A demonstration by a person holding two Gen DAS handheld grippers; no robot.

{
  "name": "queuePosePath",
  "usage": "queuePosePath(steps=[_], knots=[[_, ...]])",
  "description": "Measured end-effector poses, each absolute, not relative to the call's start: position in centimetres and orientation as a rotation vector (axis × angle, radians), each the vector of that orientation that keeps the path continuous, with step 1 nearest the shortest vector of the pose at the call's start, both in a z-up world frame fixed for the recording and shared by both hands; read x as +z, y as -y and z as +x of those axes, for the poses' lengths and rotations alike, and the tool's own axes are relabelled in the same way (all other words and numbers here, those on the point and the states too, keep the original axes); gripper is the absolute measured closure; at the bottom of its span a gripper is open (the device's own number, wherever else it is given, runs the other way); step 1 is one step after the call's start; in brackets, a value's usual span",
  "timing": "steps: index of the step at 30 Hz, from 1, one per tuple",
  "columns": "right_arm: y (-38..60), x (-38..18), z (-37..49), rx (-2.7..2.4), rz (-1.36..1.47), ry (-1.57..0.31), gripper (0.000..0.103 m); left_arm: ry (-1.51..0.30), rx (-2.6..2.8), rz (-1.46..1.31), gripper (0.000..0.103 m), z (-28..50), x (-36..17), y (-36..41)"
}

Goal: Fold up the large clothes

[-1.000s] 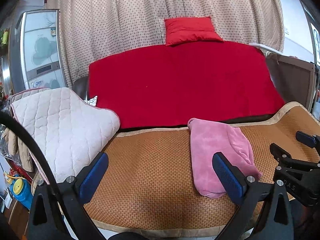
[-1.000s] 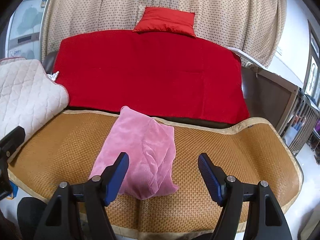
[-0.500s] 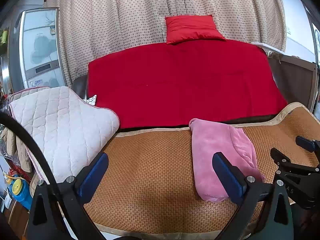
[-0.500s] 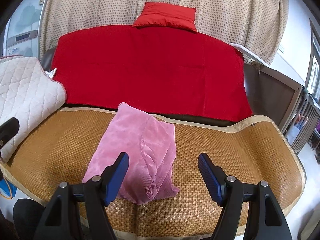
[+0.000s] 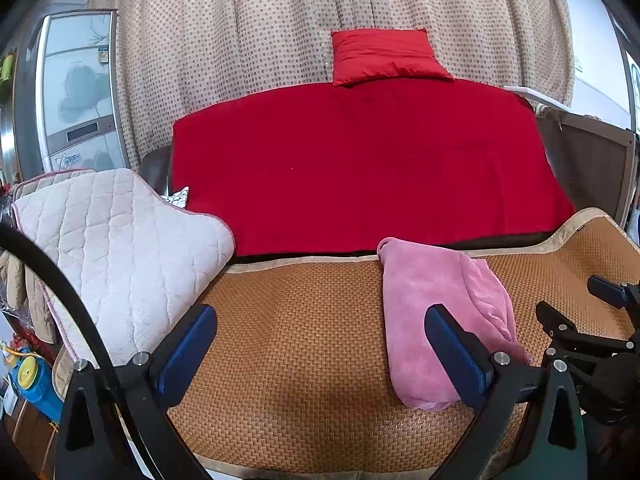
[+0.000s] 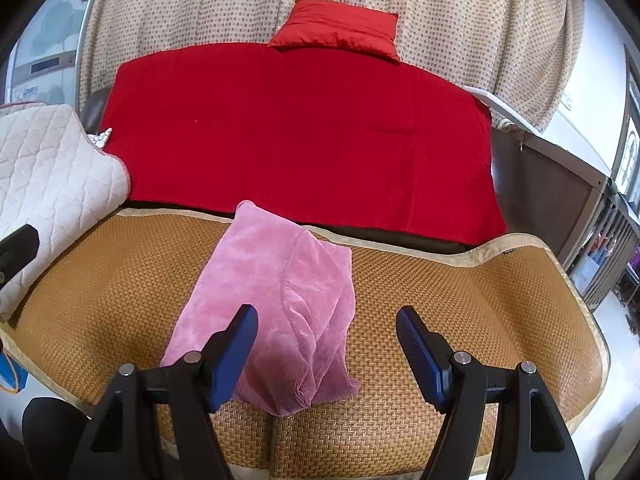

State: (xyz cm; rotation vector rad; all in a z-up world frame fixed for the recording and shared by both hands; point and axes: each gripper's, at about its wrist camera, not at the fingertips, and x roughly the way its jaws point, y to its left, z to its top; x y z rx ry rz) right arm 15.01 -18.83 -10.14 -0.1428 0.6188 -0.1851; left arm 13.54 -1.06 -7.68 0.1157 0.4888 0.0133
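A folded pink fleece garment [image 6: 276, 292] lies on the woven bamboo mat [image 6: 460, 292], its long side running from the sofa back toward the front edge. My right gripper [image 6: 326, 354] stands open above its near right corner, nothing between the blue pads. In the left wrist view the same pink garment [image 5: 436, 304] sits to the right. My left gripper [image 5: 320, 348] is open over the bare mat [image 5: 304, 320], its right finger [image 5: 456, 350] in front of the garment's near edge. The right gripper's black frame [image 5: 592, 344] shows at that view's right side.
A red blanket [image 6: 300, 140] covers the sofa back, with a red cushion [image 6: 340, 26] on top before a dotted curtain [image 5: 248, 40]. A white quilted pad [image 5: 116, 252] lies at the mat's left end. A fridge [image 5: 72, 92] stands far left, a wooden crib [image 6: 592, 208] right.
The right wrist view has drawn slightly closer to the pink garment, which now looks larger. The left gripper has barely shifted. Both stay open.
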Motion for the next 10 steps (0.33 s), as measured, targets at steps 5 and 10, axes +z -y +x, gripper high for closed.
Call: queuePosePath(steps=[5,10], knots=[[18.6,-10.4,15.8,-0.179,-0.153,-0.631,0.028,-0.490,0.007,0.115,0.000,14.2,-7.8,1.1],[19.0,-10.7,17.0,-0.172,-0.142,-0.646,0.028,-0.505,-0.019,0.109,0.000,15.5,-8.3,1.0]])
